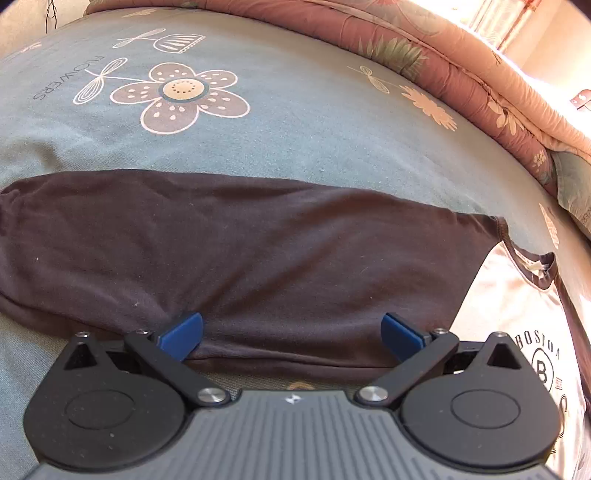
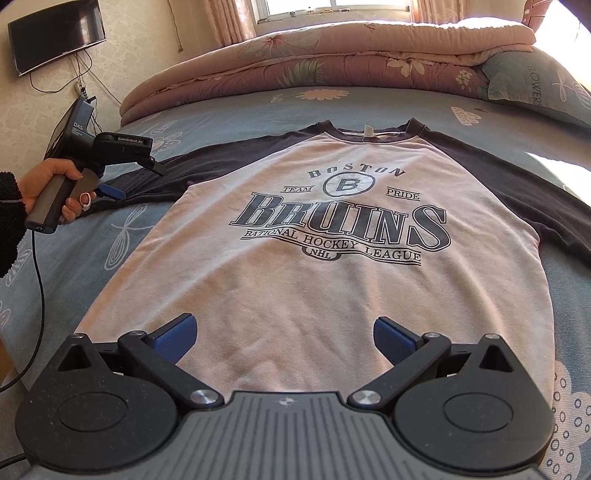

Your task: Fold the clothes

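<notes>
1. The shirt [image 2: 295,266] lies flat, face up, in the middle of the right wrist frame. It has a pale body, dark sleeves and a big Bruins hockey print across the chest. The collar points toward the top of the frame and the hem sits at the bottom, right by the camera.
2. It's on a bed sheet [image 2: 229,107], blue-grey with a flower pattern. A rolled pink quilt [image 2: 332,55] runs along the top of the frame and a pillow [image 2: 535,85] sits in the upper right.
3. The right gripper [image 2: 285,338] is at the bottom centre, just over the hem. Its blue pads are spread wide, with nothing between them.
4. The left gripper [image 1: 291,336] is also spread wide. In its own view the dark sleeve [image 1: 240,258] fills the middle of the frame, and the pads sit right at its near edge without pinching it.
5. From the right wrist view the left gripper shows at the middle left, held by a hand [image 2: 55,192] in a dark fuzzy cuff, over that same sleeve.
6. There's a TV [image 2: 55,33] on the wall, upper left.
</notes>
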`<state>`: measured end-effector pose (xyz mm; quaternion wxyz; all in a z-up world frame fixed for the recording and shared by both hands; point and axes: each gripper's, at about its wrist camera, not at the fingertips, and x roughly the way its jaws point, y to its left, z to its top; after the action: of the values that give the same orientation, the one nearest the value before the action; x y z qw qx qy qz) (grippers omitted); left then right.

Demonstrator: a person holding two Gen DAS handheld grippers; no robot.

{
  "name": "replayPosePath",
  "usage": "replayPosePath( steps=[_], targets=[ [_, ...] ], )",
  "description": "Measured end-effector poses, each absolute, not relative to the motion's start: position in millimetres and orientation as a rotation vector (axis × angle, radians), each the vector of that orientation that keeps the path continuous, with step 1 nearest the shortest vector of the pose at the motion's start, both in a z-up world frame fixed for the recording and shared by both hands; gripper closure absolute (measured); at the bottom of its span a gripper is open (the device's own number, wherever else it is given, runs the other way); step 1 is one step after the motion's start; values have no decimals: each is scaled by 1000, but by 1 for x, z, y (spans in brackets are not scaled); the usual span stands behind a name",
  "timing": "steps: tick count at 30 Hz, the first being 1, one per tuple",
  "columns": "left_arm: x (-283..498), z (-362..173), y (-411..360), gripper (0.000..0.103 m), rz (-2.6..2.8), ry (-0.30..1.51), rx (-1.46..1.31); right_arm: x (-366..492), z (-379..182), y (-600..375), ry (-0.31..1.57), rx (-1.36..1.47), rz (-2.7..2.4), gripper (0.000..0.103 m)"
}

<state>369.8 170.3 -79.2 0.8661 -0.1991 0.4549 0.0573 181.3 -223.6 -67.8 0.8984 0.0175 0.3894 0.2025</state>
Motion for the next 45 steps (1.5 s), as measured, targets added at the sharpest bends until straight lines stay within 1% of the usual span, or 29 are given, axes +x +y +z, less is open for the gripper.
replayPosePath(
  steps=[2, 6, 8, 11, 13, 18, 20, 23, 27, 29, 32, 36, 41, 45],
  targets=[
    [376, -76, 159, 1, 56, 923, -441, 181, -68, -222, 814, 30, 426, 0],
    [391, -88, 122, 1, -77, 892, -504, 180, -70, -216, 818, 1, 431, 0],
    [394, -105, 107, 1, -129, 954, -586, 181, -71, -215, 827, -12, 426, 0],
    [391, -100, 88, 1, -179, 983, -521, 181, -72, -216, 830, -14, 424, 0],
    [393, -87, 93, 1, -189, 964, -517, 181, -72, -217, 829, -10, 425, 0],
    [420, -59, 153, 1, 26, 874, -488, 182, -72, -217, 831, -11, 422, 0],
    [434, -67, 181, 1, 119, 894, -497, 182, -73, -215, 833, -19, 423, 0],
    [446, -92, 208, 1, 176, 937, -538, 182, -74, -213, 837, -30, 428, 0],
    [456, -100, 219, 1, 204, 858, -510, 185, -79, -212, 853, -40, 425, 0],
    [462, -96, 222, 1, 240, 863, -518, 187, -81, -211, 866, -44, 420, 0],
    [459, -81, 205, 1, 198, 868, -478, 187, -81, -212, 866, -42, 418, 0],
    [442, -71, 154, 1, 45, 924, -383, 185, -79, -213, 859, -46, 421, 0],
    [422, -80, 94, 1, -43, 1009, -191, 187, -81, -213, 874, -54, 405, 0],
    [413, -94, 84, 1, -9, 1068, -167, 189, -83, -215, 887, -38, 406, 0]
  ],
)
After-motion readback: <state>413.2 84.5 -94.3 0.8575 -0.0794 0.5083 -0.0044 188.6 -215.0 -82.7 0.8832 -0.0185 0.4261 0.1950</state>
